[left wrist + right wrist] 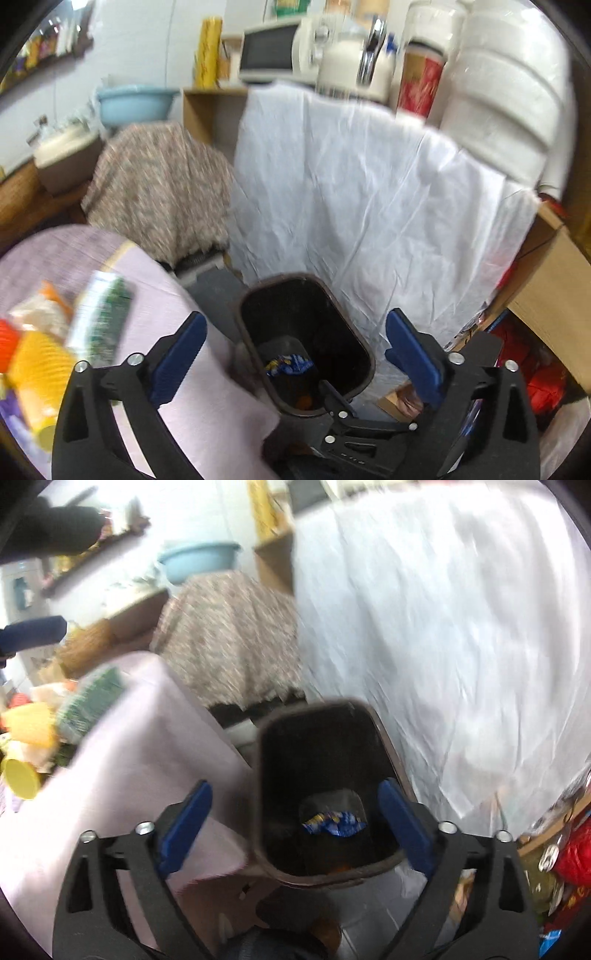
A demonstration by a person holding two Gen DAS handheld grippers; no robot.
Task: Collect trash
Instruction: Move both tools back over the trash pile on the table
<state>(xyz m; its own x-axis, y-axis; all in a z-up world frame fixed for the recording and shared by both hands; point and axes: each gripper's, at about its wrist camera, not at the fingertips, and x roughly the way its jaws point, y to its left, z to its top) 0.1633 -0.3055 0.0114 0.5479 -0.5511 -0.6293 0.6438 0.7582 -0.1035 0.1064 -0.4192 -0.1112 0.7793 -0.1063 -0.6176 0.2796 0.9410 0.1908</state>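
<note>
A dark brown trash bin stands on the floor beside the pink-clothed table; it also shows in the right wrist view. A blue crumpled wrapper lies at its bottom, also seen in the right wrist view. My left gripper is open and empty above the bin. My right gripper is open and empty above the bin too. On the table lie a green-white packet, a yellow cup and other trash.
A white sheet hangs behind the bin. A floral-covered object stands left of it. A cardboard box and red bags are at the right. A blue basin and microwave sit farther back.
</note>
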